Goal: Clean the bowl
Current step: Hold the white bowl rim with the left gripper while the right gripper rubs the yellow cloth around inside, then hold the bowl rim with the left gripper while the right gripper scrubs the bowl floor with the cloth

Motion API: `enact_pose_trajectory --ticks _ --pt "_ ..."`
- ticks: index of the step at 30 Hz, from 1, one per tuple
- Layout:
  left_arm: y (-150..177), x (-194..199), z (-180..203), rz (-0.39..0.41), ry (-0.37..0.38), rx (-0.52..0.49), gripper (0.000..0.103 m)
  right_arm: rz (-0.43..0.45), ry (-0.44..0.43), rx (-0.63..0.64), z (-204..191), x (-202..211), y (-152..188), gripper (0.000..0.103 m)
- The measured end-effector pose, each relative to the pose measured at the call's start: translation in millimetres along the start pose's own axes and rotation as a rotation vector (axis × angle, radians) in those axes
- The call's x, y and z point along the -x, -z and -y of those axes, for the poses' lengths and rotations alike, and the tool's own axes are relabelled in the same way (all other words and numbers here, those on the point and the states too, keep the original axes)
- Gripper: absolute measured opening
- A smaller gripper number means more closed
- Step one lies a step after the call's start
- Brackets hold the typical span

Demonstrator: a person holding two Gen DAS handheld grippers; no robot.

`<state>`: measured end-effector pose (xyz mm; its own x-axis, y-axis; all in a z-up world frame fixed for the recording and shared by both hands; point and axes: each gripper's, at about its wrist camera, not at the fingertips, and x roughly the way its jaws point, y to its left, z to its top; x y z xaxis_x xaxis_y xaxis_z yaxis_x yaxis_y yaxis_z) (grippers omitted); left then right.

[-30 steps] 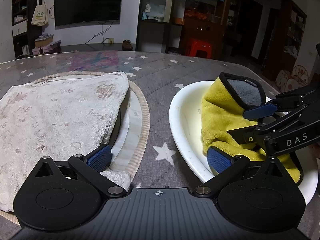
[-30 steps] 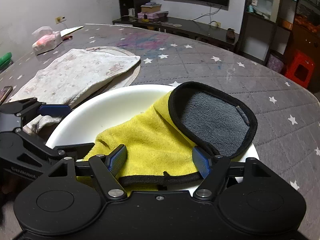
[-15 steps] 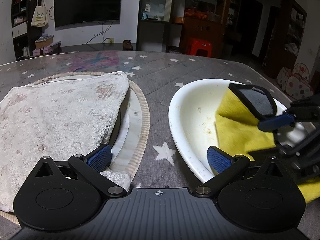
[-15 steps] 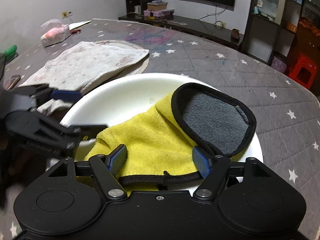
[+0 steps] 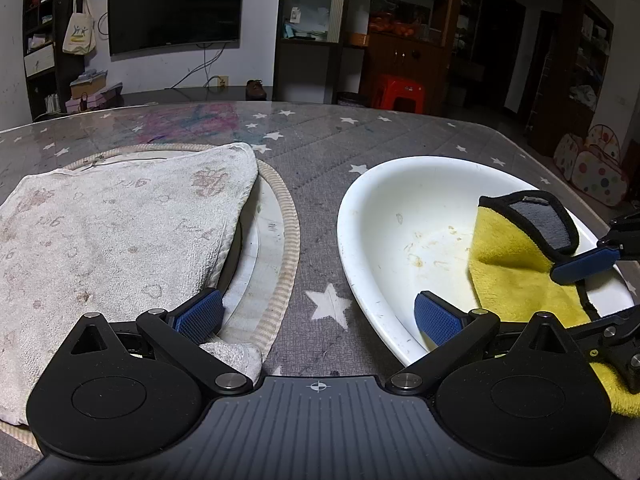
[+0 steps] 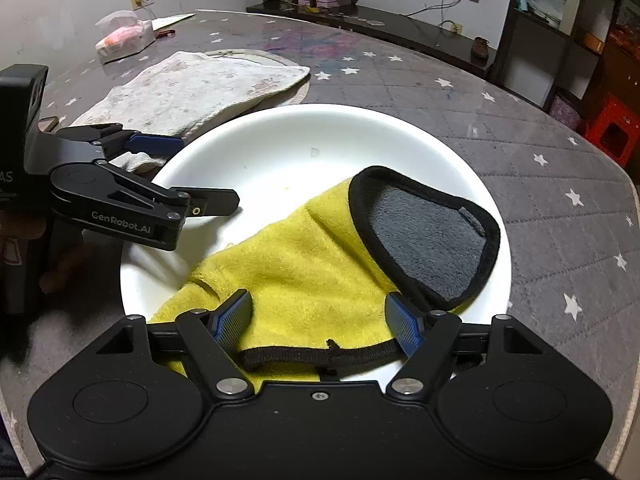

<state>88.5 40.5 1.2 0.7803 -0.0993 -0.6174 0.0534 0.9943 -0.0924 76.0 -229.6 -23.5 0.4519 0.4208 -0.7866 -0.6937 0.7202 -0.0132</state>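
A wide white bowl (image 5: 352,248) stands on the grey star-patterned table, with brownish food smears (image 5: 418,258) on its bottom. A yellow cloth (image 5: 516,280) with a black-edged grey patch lies on the bowl's right side. My right gripper (image 6: 318,320) is shut on the bunched near edge of the yellow cloth (image 6: 304,264); in the left wrist view the right gripper (image 5: 576,300) reaches in from the right. My left gripper (image 5: 318,316) is open and holds nothing. The left gripper (image 6: 204,172) straddles the bowl (image 6: 280,136) rim, one finger over the inside, one outside.
A stained pale towel (image 5: 120,232) lies on a round woven-edged mat (image 5: 290,240) left of the bowl. A tissue pack (image 6: 124,38) and a phone (image 6: 48,122) sit farther left. The table edge (image 6: 634,240) runs close behind the bowl's right side.
The right gripper has dragged the yellow cloth across the bowl toward its right side, uncovering the smeared bottom. The left gripper has stayed put.
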Motion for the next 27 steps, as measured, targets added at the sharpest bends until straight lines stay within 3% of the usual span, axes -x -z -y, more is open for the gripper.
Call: enact_pose_trajectory --ticks 16,27 --pt "0 0 0 0.000 0.000 0.000 0.103 0.064 0.072 -0.079 13 -14 -10 0.076" --pt "0 1 0 0.000 0.001 0.001 0.103 0.078 0.077 -0.078 18 -29 -28 0.076"
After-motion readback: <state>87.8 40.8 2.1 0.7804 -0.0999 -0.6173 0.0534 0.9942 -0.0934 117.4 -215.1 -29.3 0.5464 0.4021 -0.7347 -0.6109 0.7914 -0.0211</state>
